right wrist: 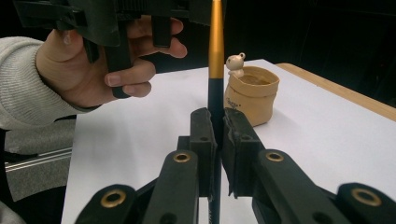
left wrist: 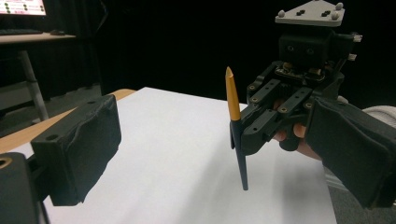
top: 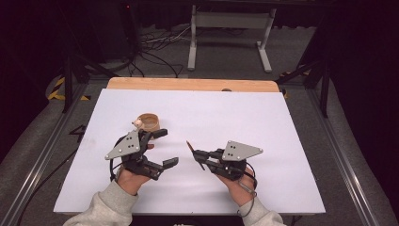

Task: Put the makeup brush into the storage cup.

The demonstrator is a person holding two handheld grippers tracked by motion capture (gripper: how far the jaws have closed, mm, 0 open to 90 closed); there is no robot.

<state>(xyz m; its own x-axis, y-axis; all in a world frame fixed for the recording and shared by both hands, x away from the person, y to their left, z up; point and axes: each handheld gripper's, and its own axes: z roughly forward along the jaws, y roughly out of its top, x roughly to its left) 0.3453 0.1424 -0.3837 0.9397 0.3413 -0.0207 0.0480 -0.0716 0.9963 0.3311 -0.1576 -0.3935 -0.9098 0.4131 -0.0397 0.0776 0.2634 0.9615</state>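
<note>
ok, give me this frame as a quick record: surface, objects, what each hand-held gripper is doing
surface: white sheet on a wooden table
pen: black and gold, roughly upright, tip off the sheet
cup: tan sack-shaped holder with small figure on its rim, standing on the sheet
right hand-held gripper: shut on the pen
left hand-held gripper: open, empty, beside the cup

— What's my surface [top: 263,117] like?
— I see a white sheet over a wooden top, its wood edge bare at the far side.
— Anything on it?
— One tan cup [top: 149,122], left of centre.
</note>
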